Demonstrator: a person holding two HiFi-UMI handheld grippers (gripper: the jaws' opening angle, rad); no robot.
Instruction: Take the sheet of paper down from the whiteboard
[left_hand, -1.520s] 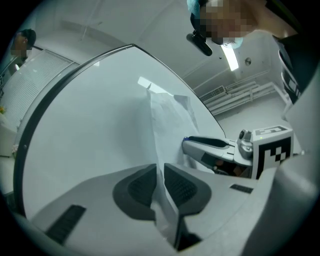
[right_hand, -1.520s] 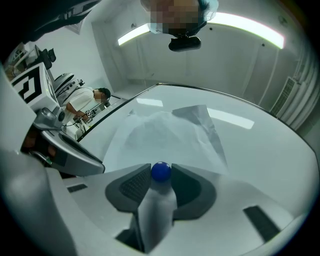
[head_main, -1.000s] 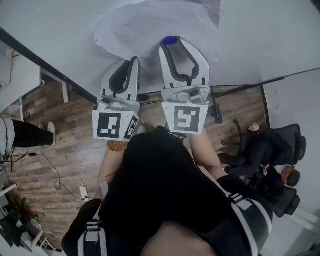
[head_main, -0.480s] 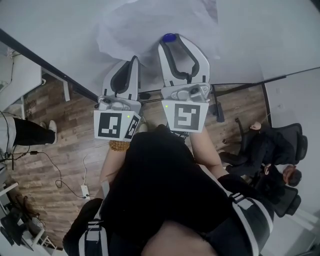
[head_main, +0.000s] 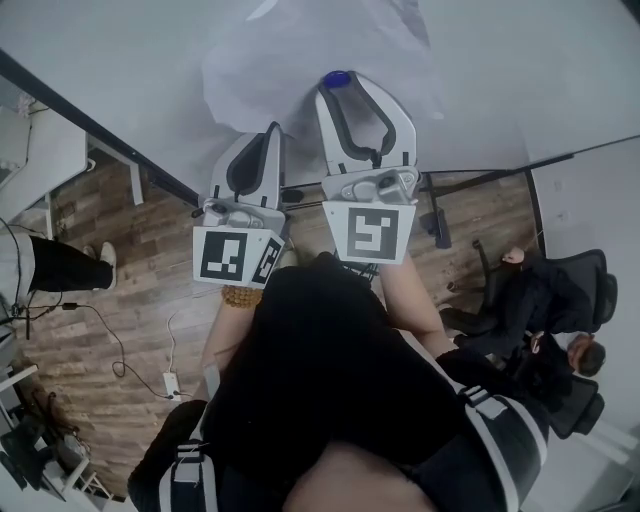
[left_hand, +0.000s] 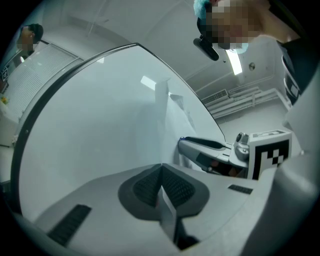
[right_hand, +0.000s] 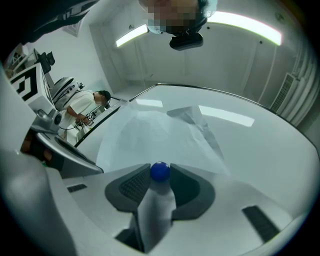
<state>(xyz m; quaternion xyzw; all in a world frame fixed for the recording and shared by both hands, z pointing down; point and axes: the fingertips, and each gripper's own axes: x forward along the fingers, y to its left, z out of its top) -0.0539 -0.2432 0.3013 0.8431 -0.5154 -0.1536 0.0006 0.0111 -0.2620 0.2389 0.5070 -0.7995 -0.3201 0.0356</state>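
Observation:
A crumpled white sheet of paper (head_main: 300, 55) lies against the whiteboard (head_main: 100, 50). My right gripper (head_main: 338, 82) is shut on a round blue magnet (head_main: 338, 78) at the sheet's lower edge; the right gripper view shows the magnet (right_hand: 160, 171) pinched between the pads with the paper (right_hand: 160, 132) spread beyond it. My left gripper (head_main: 272, 130) sits just left of it with its jaws closed. In the left gripper view a thin paper edge (left_hand: 167, 210) runs between its pads (left_hand: 145, 187), and the sheet (left_hand: 172, 117) rises up the board.
The whiteboard's dark frame (head_main: 90, 125) runs diagonally at the left and its stand foot (head_main: 432, 215) rests on the wooden floor. People sit in black office chairs (head_main: 545, 300) at the right. A person's leg (head_main: 55, 268) and a cable with a power strip (head_main: 168, 382) are at the left.
The left gripper has shifted slightly right, toward the right gripper. The paper's left edge has drawn in to the right. The right gripper holds still on the magnet.

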